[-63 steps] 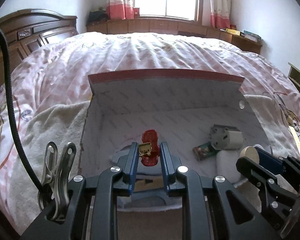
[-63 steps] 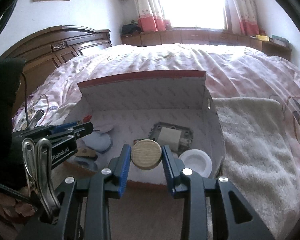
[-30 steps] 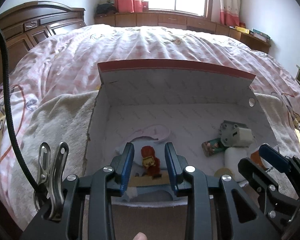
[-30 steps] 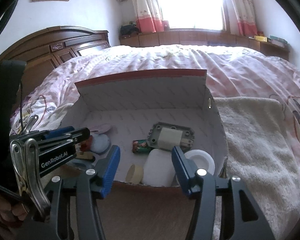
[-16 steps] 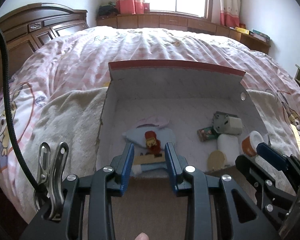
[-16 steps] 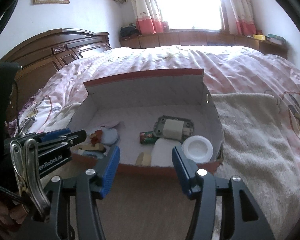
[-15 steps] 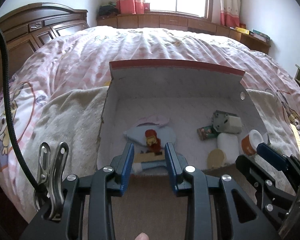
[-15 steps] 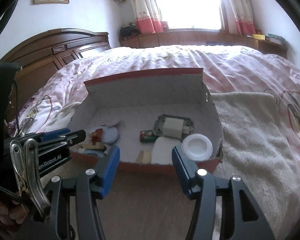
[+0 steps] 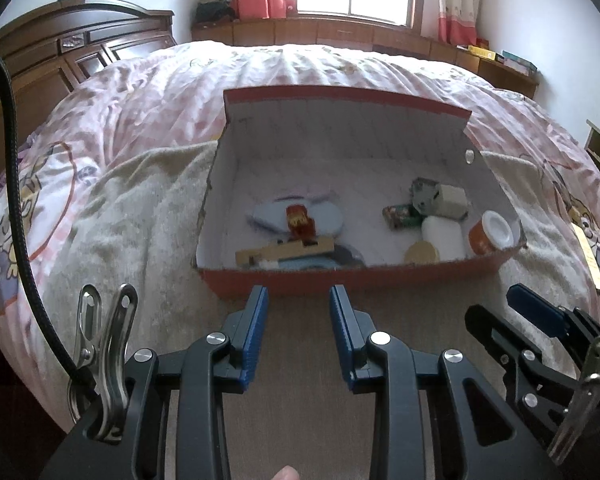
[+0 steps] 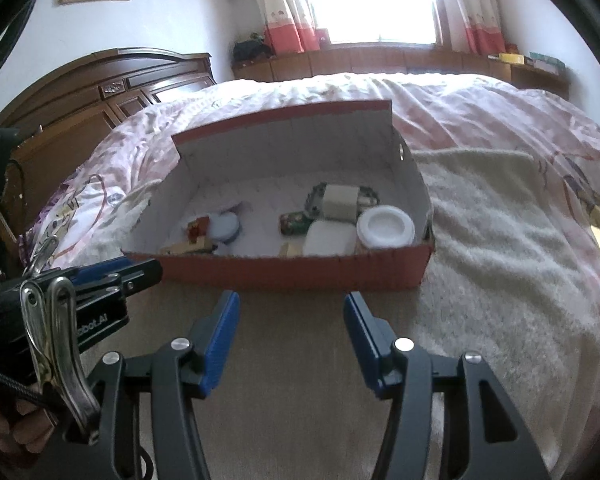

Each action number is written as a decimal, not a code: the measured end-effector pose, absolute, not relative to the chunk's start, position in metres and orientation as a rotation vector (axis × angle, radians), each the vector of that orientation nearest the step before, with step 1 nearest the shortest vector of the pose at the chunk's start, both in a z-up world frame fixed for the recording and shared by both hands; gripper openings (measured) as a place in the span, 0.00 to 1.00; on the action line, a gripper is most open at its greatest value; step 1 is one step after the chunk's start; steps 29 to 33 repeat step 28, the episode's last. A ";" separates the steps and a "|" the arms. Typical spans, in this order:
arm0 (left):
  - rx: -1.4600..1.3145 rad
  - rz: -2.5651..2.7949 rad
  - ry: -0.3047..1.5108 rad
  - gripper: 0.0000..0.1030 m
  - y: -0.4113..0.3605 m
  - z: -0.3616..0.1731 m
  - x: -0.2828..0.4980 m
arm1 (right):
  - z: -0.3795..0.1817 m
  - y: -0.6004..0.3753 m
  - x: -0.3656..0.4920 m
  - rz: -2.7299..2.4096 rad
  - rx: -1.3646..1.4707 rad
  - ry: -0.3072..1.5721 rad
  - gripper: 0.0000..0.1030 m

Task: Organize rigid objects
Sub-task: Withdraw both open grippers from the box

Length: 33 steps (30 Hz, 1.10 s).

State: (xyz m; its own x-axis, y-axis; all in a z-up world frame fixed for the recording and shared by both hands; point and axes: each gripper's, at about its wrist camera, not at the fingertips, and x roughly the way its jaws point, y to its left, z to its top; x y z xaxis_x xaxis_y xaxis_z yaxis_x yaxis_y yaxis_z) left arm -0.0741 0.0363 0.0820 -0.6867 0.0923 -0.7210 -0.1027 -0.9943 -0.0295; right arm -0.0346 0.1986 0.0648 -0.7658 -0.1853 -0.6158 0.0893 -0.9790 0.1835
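Both of your grippers are empty and sit on your side of the box [image 9: 340, 280], just short of its red front wall: the left gripper [image 9: 298, 334] has its fingers a modest gap apart with nothing between them, and the right gripper [image 10: 290, 338] has its fingers set wider, also bare. The box rests on the towel [image 10: 500, 248] spread over the bed [image 9: 300, 68], lid flap standing up at the far side. Everything rigid in view lies inside it: the red toy figure [image 9: 300, 222] on a pale blue piece toward the left wall, a wooden block [image 9: 284, 252] against the front wall, and along the right side a grey plug adapter [image 9: 440, 198], a small green tin [image 9: 400, 216], a white container [image 9: 444, 236], a wooden disc [image 9: 422, 254] and an orange jar with a white lid [image 9: 494, 232] in the front right corner. You look to be between placements, or near the end of the job. No loose item shows on the towel or bed in either view, so your next move calls for looking round for anything outside the box before reaching again.
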 end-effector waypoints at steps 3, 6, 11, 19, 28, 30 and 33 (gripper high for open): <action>-1.218 2.781 0.026 0.32 0.037 0.075 -0.071 | 0.060 0.199 -0.033 -2.811 1.024 -0.223 0.56; -1.240 2.771 0.033 0.32 0.038 0.069 -0.070 | 0.054 0.199 -0.032 -2.806 1.047 -0.234 0.56; -1.261 2.759 0.045 0.32 0.042 0.064 -0.068 | 0.046 0.200 -0.033 -2.798 1.079 -0.248 0.56; -1.272 2.761 0.048 0.32 0.043 0.061 -0.069 | 0.042 0.201 -0.035 -2.791 1.098 -0.264 0.56; -1.291 2.757 0.044 0.32 0.042 0.059 -0.071 | 0.040 0.203 -0.035 -2.788 1.106 -0.276 0.56; -1.291 2.757 0.044 0.32 0.042 0.059 -0.071 | 0.040 0.203 -0.035 -2.788 1.106 -0.276 0.56; -1.291 2.757 0.044 0.32 0.042 0.059 -0.071 | 0.040 0.203 -0.035 -2.788 1.106 -0.276 0.56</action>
